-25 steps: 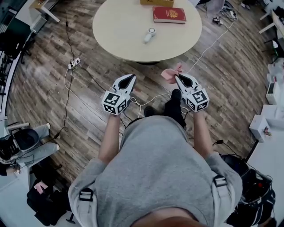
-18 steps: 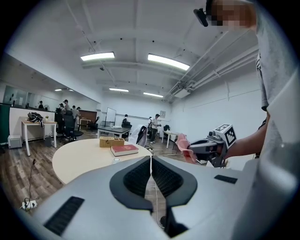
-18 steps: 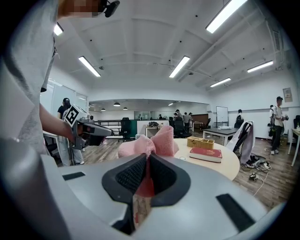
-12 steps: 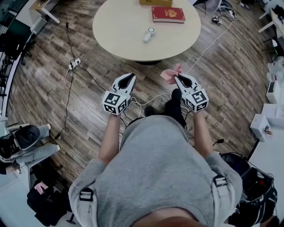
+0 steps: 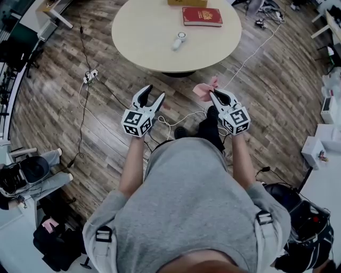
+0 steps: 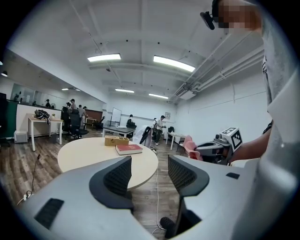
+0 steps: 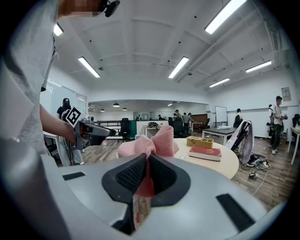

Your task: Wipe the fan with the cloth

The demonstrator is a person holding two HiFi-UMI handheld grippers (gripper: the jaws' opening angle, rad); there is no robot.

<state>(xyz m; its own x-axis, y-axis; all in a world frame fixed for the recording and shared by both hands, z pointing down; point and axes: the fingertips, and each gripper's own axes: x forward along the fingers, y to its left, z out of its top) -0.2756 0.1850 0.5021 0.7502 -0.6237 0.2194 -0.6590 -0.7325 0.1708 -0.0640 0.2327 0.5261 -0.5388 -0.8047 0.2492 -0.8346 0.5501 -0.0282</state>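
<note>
The fan is a small white hand-held one lying on the round beige table, well ahead of both grippers. My right gripper is shut on the pink cloth, which bunches out past its tips; the right gripper view shows the cloth pinched between the pads. My left gripper hangs over the wooden floor short of the table's near edge. Its jaws have just been opening and now stand apart with nothing between them, as seen in the left gripper view.
A red book and a cardboard box lie at the table's far side. White cables and a power strip run across the floor left of and under the table. A dark chair stands at the left, white boxes at the right.
The left gripper's jaws have spread from shut to apart. Both hands and the cloth stay where they were.
</note>
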